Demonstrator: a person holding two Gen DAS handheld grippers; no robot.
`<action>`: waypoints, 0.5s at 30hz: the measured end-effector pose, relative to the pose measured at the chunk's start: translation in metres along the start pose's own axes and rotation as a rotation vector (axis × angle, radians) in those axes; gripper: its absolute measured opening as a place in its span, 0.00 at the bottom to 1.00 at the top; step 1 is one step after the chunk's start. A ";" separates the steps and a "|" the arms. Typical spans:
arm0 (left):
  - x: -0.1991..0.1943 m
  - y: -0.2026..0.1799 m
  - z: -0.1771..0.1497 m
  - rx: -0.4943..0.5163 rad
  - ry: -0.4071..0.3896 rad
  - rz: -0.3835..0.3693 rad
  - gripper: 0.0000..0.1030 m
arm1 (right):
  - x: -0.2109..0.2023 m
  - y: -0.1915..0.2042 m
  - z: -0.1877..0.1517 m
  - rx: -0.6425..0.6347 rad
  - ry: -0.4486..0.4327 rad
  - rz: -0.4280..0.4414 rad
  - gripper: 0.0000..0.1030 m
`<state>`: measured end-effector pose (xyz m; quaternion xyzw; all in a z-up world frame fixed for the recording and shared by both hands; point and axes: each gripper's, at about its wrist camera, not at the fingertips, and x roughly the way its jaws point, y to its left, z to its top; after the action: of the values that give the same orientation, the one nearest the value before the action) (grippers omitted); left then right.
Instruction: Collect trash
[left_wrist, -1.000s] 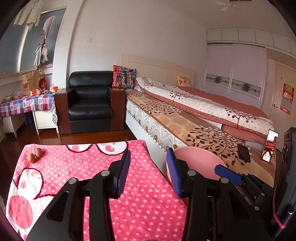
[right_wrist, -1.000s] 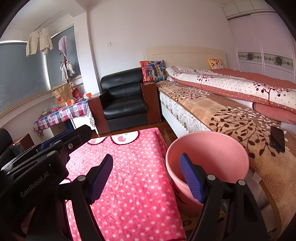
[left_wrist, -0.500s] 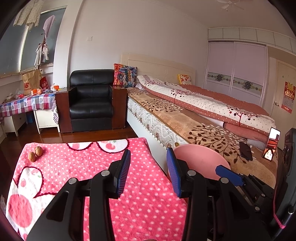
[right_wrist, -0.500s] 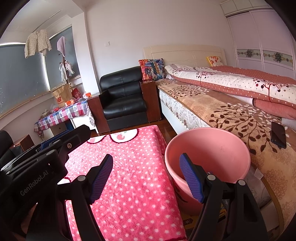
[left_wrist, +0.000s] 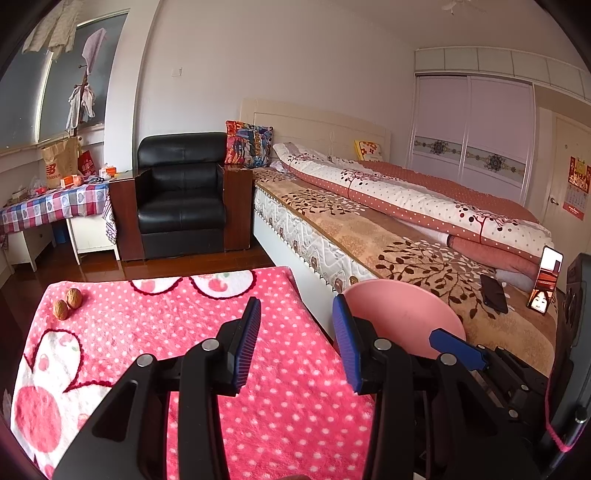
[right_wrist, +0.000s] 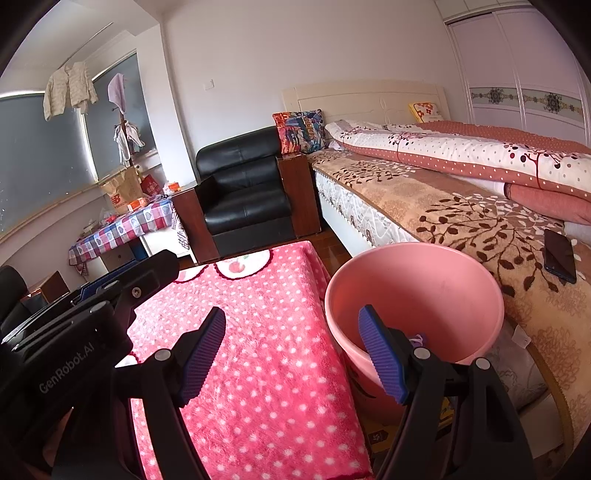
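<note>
Two brown walnuts (left_wrist: 67, 302) lie at the far left corner of the table covered by a pink polka-dot cloth (left_wrist: 155, 325). A pink bucket (right_wrist: 413, 291) stands on the floor between the table and the bed, and also shows in the left wrist view (left_wrist: 402, 314). A small scrap lies inside it, mostly hidden behind my right finger. My left gripper (left_wrist: 295, 339) is open and empty above the cloth's right part. My right gripper (right_wrist: 295, 354) is open and empty, straddling the table's right edge and the bucket's rim. The walnuts are out of the right wrist view.
A bed (left_wrist: 406, 236) with a patterned cover runs along the right, with a dark phone (right_wrist: 559, 254) and an upright lit phone (left_wrist: 546, 280) on it. A black armchair (left_wrist: 181, 199) and a side table with a checked cloth (left_wrist: 51, 203) stand at the back.
Both grippers have risen and tilted slightly, so the bucket and cloth sit a little lower in view. Both grippers stayed open and empty.
</note>
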<state>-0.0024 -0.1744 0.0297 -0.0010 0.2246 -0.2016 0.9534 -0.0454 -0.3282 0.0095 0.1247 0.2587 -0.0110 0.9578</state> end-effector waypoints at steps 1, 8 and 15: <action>0.001 0.000 0.000 0.000 0.002 0.000 0.40 | 0.000 -0.001 0.000 0.002 0.000 0.001 0.71; 0.004 -0.002 -0.002 0.007 0.006 0.000 0.40 | 0.002 -0.002 -0.001 0.003 0.002 0.000 0.71; 0.006 -0.003 -0.004 0.011 0.013 0.002 0.40 | 0.006 -0.005 -0.006 0.011 0.006 0.002 0.71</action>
<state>-0.0008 -0.1792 0.0240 0.0056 0.2296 -0.2016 0.9522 -0.0437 -0.3315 0.0008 0.1300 0.2615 -0.0110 0.9564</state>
